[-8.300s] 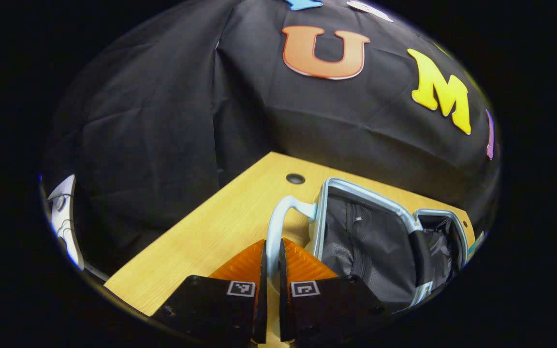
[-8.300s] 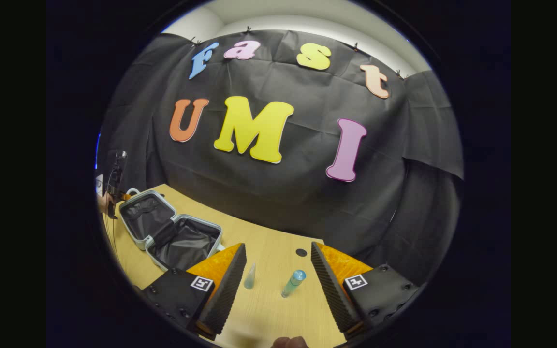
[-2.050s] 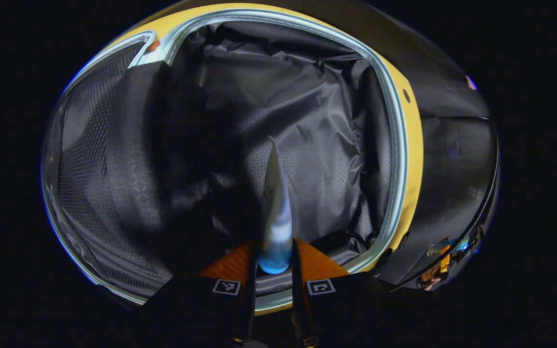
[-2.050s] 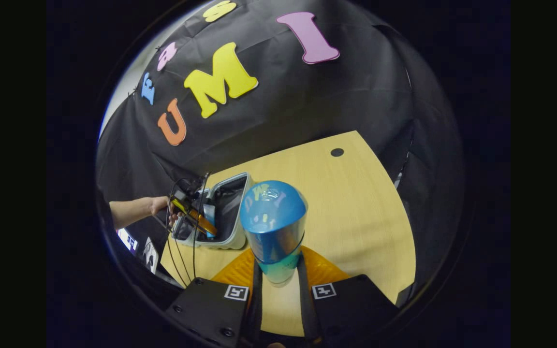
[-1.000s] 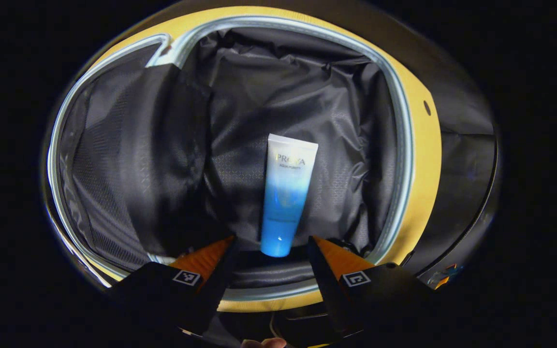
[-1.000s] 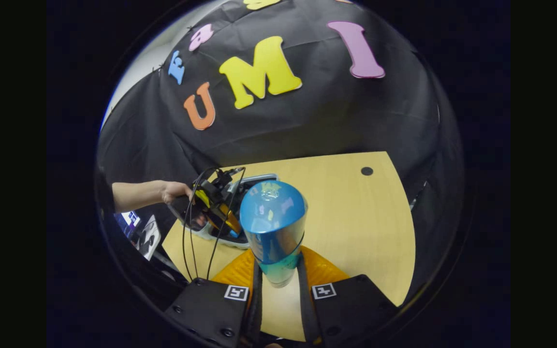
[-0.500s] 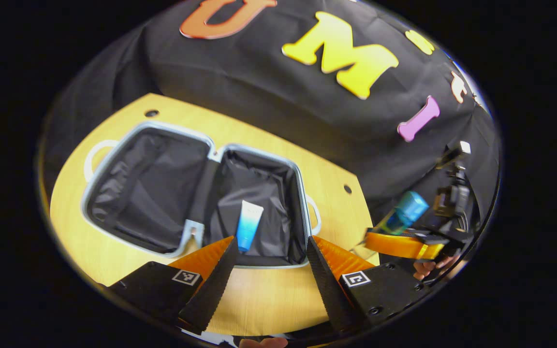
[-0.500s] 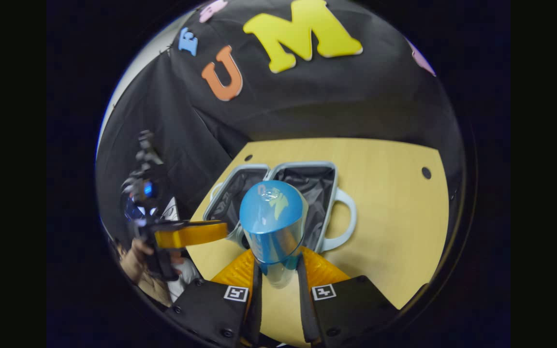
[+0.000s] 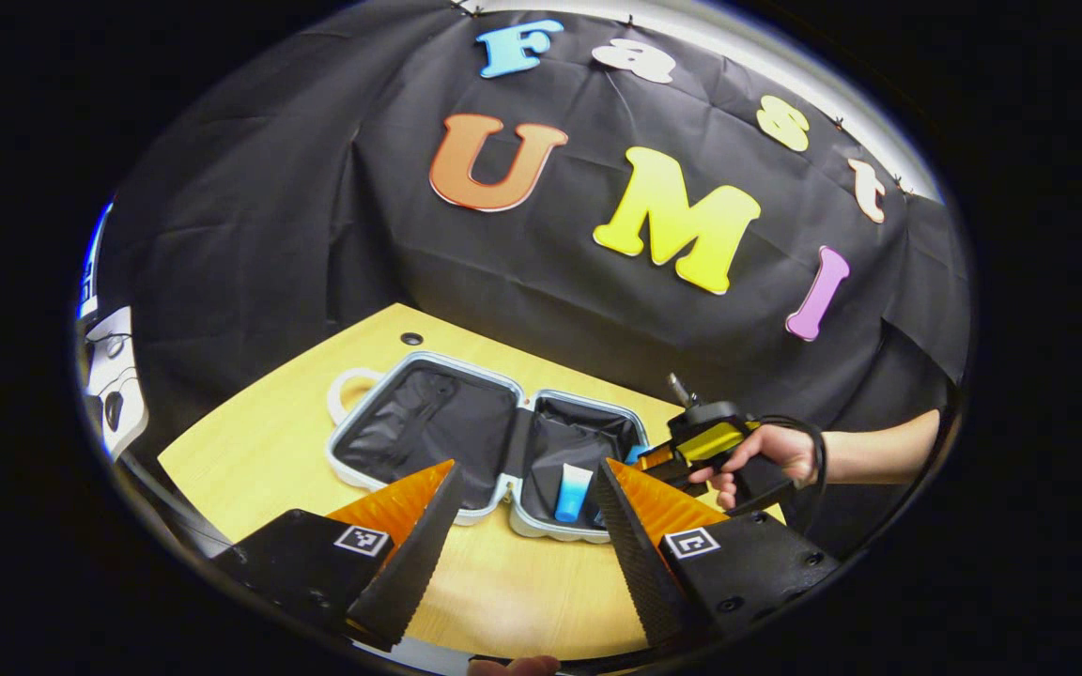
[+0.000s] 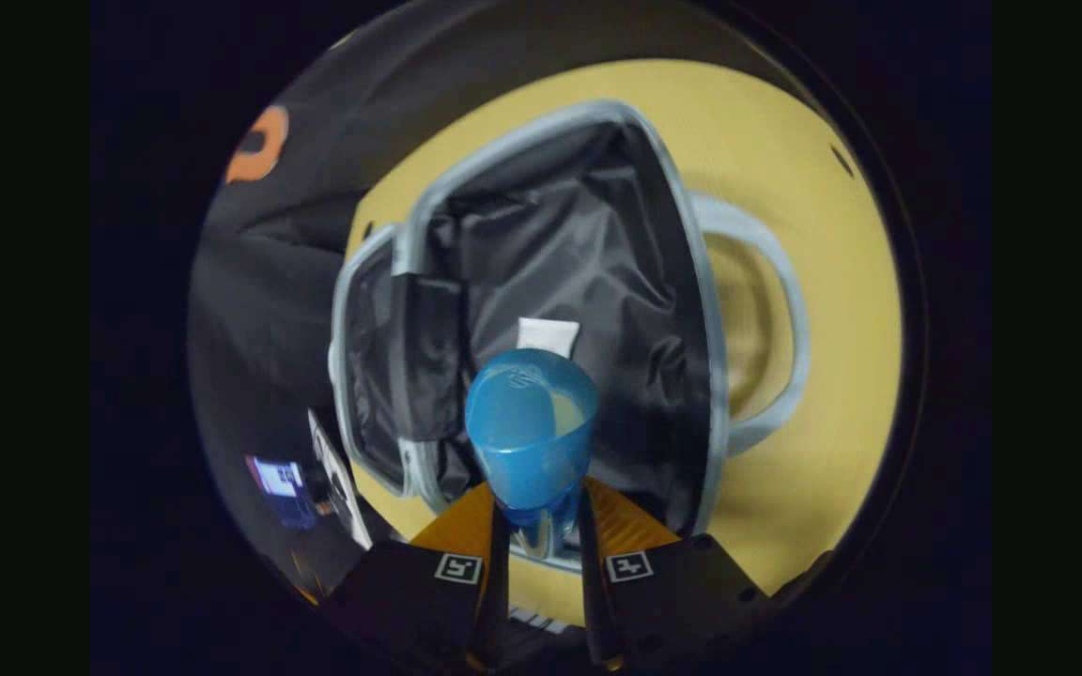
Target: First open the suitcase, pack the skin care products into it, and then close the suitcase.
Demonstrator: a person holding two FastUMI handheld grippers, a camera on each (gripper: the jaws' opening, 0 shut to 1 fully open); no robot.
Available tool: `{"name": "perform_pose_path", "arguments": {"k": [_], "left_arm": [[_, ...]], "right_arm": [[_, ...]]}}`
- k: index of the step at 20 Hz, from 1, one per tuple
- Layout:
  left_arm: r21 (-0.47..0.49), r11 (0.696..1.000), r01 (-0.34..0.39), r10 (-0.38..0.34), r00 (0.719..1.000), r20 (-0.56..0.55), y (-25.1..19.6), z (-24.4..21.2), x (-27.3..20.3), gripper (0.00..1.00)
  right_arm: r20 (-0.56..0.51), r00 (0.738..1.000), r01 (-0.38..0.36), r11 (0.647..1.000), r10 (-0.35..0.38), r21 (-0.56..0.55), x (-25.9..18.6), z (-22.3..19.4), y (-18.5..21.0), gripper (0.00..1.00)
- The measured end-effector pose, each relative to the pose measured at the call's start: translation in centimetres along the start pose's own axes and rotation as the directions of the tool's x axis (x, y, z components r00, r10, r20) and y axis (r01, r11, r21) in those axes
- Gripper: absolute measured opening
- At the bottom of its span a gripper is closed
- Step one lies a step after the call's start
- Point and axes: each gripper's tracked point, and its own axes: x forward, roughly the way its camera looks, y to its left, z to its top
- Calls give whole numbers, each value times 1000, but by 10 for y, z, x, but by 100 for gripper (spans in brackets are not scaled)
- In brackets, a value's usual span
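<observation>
Left gripper view: the left gripper (image 9: 524,526) has pulled well back from the suitcase (image 9: 489,441) since 1 second ago, when it hung right over the lining; its jaws stand wide apart with nothing between them. The suitcase lies open and flat on the table (image 9: 250,451). The tube (image 9: 573,491) that this gripper let go of lies in the suitcase's right half, cap toward the near rim. At the suitcase's right edge a hand (image 9: 771,451) brings in the right gripper (image 9: 640,458), a blue tip showing at its front.

Right gripper view: the right gripper (image 10: 537,535) is clamped on the blue-capped bottle (image 10: 532,427), both fingers pressing its lower body. Half a second ago it was short of the suitcase; now it looks straight down into the suitcase's (image 10: 597,235) right half, and the bottle hangs above the lining. The white end of the tube (image 10: 548,335) shows just beyond the cap, so the 2 products are near each other.

Judgement: 1 product is packed and the 2nd is poised for release. What remains is lowering, opening the jaws, then closing the lid.
</observation>
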Motion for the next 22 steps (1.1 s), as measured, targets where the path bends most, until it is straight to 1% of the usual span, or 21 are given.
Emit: {"name": "perform_pose_path", "arguments": {"k": [2, 4, 7, 8, 9, 12, 17, 18, 19, 22], "left_arm": [[3, 999, -39, 39, 999, 1, 21, -4, -12, 91], [8, 997, -77, 77, 997, 5, 39, -6, -22, 91], [-24, 995, -92, 92, 996, 0, 49, -4, -32, 91], [-29, 995, -93, 93, 996, 0, 48, -4, -32, 90], [-30, 995, -96, 96, 995, 4, 49, -4, -31, 90], [-15, 996, -93, 93, 996, 1, 47, -4, -29, 91], [28, 995, -93, 94, 995, -19, 46, -6, -30, 91], [28, 995, -93, 94, 995, -20, 46, -6, -31, 91], [27, 995, -94, 94, 995, -22, 45, -5, -31, 91], [11, 996, -89, 89, 996, -23, 44, -3, -33, 91]], "right_arm": [[9, 999, 53, 999, -53, 6, 15, 10, -10, 31], [31, 996, 89, 996, -89, 0, 19, 24, -13, 31], [33, 992, 118, 993, -119, 25, 23, 31, -14, 31], [33, 991, 130, 991, -131, 26, 25, 30, -15, 29], [31, 990, 140, 990, -141, 26, 26, 30, -18, 30], [36, 991, 132, 991, -133, 28, 25, 30, -17, 32], [47, 989, 142, 990, -142, 9, 24, 26, -18, 35], [47, 988, 146, 989, -146, 5, 24, 24, -19, 33], [49, 987, 152, 988, -152, 3, 23, 23, -20, 36], [63, 988, 138, 990, -138, 2, 20, 21, -18, 38]]}}
